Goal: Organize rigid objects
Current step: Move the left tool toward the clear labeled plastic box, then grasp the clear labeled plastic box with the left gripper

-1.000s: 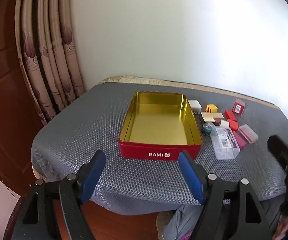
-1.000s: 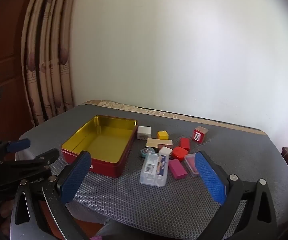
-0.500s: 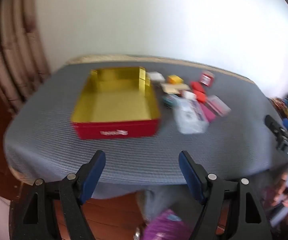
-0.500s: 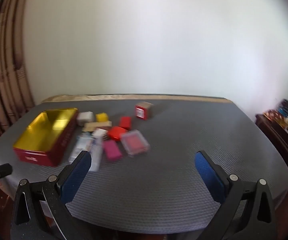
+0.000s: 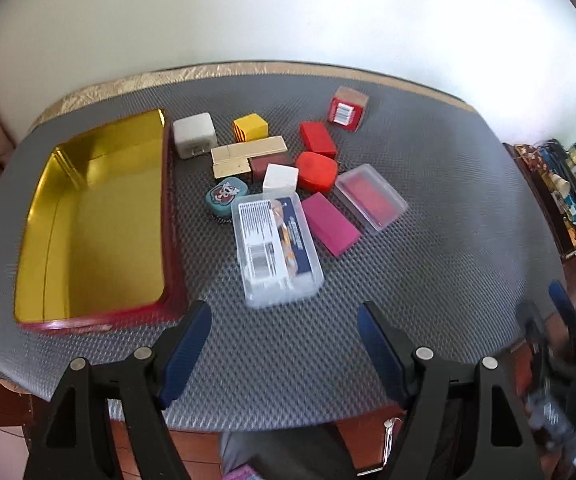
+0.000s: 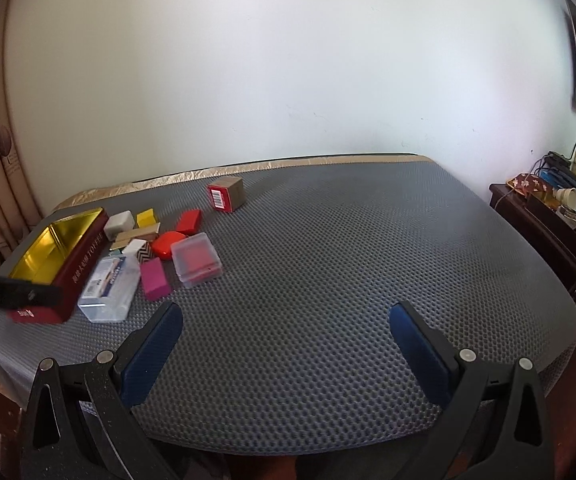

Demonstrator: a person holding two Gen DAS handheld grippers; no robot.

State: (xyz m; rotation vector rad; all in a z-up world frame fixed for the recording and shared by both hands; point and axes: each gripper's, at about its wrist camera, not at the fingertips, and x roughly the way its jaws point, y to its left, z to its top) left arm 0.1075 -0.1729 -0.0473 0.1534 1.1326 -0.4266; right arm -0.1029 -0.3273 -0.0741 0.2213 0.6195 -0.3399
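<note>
Both tools hang over the near edge of the grey-matted worktop (image 5: 428, 208), gripping nothing; the left tool (image 5: 283, 340) has its blue pads spread wide, just short of the clear plastic case (image 5: 275, 248); the right tool (image 6: 285, 344) is likewise spread, over bare mat well apart from the clutter; the open red tin (image 5: 91, 224) with its gold inside sits at the left, holding nothing; beside it lie the small boxes: a white block (image 5: 192, 135), a yellow cube (image 5: 250, 126), a magenta slab (image 5: 330, 223), a red rounded case (image 5: 316, 170); a red barcoded box (image 6: 225, 194) stands apart at the back.
</note>
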